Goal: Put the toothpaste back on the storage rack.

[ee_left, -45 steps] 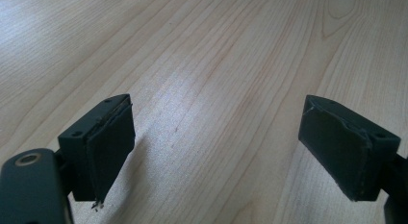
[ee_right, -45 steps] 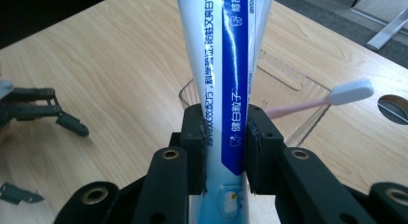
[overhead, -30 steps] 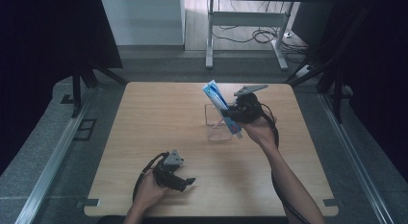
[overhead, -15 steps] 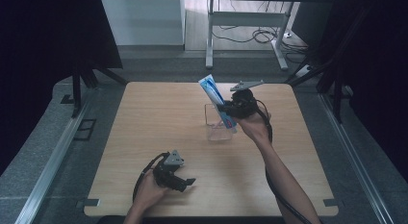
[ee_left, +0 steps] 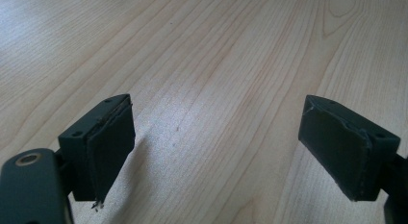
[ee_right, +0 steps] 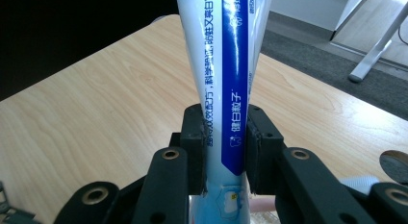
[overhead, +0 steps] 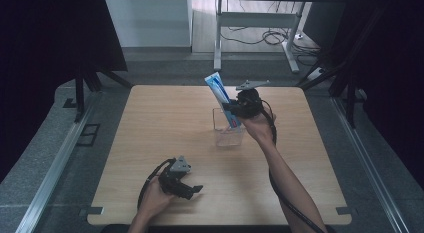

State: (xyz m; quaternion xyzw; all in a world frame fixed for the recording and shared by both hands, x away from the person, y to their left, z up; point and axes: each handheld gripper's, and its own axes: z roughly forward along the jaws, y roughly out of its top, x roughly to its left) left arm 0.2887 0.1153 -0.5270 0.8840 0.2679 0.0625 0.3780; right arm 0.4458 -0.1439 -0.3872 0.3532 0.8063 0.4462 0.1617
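A blue and white toothpaste tube stands tilted above a clear plastic holder on the wooden table. My right gripper is shut on the tube's lower part. In the right gripper view both pads press the toothpaste tube from either side, and the right gripper holds it upright. My left gripper rests near the table's front edge, held by a hand. In the left gripper view the left gripper stands open over bare wood, nothing between its pads.
A metal table frame and cables lie on the floor beyond the table's far edge. Dark curtains hang at both sides. Metal rails run along the floor left and right of the table.
My right gripper has carried the toothpaste tube a little to the left and slightly down, over the clear holder. The left gripper has stayed put.
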